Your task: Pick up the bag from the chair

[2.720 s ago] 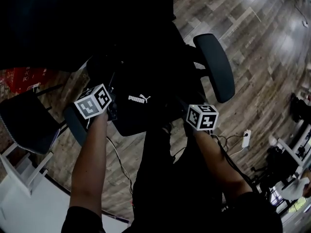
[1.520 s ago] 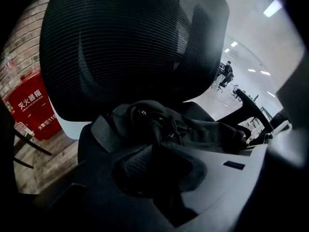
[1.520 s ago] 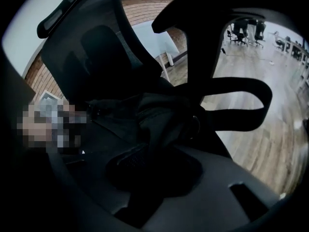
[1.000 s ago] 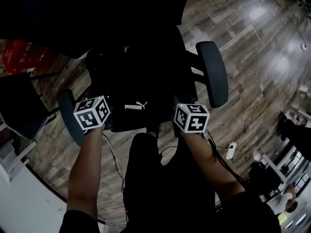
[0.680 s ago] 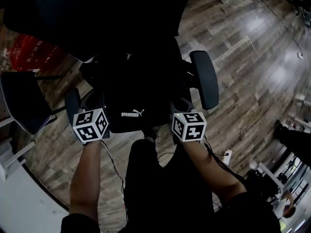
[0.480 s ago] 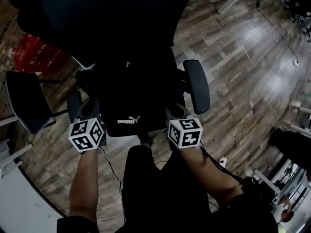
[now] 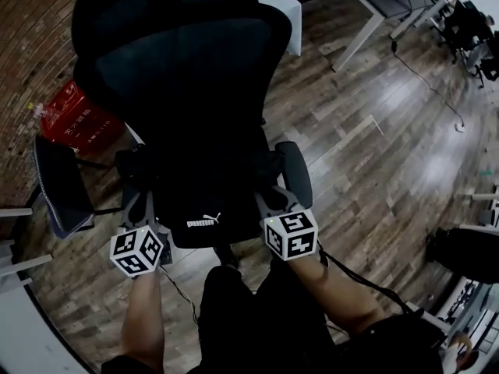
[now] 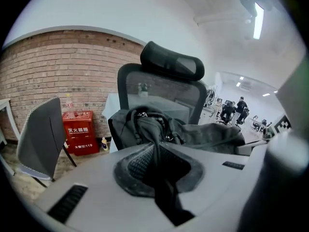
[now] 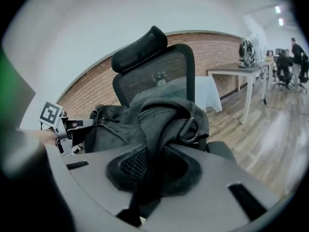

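The left gripper (image 7: 145, 207) and right gripper (image 7: 269, 199) each clamp a strap (image 8: 155, 144) at the bag's (image 7: 204, 209) left and right ends, seemingly to raise it level off the chair (image 7: 195, 61).

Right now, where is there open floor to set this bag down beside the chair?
The bag could go on open wood floor right of the chair armrest, up to the desk legs. Left is crowded: red box, second chair, brick wall. A cable trails lower right.
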A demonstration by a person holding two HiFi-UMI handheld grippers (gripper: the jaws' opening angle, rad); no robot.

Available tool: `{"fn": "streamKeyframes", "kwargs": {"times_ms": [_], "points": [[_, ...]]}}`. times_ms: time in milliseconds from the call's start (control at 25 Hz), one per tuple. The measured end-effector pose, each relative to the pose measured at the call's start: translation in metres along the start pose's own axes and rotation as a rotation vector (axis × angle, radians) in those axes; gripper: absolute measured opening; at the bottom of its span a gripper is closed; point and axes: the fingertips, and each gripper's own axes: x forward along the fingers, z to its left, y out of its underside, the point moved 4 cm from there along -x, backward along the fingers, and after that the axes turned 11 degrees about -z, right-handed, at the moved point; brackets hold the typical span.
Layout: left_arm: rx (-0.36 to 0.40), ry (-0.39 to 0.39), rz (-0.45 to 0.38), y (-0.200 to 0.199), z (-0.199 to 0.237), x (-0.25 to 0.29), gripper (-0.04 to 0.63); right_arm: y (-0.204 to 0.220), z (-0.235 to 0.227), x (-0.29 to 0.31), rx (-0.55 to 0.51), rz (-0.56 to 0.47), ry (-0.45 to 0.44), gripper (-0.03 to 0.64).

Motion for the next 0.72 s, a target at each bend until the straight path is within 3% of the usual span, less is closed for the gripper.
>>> {"fn": "streamKeyframes", "kwargs": {"times_ms": [320,720], "points": [[-0.001,0.01,-0.139,-0.065,-0.029,-0.02,0.035,-0.073,0.002,-0.023,-0.1,-0.099,-0.037,0.064],[-0.063,0.013,-0.218,-0.109,-0.053,-0.054,0.035,-0.135,0.013,-0.066,-0.166,-0.156,-0.072,0.064]]}}
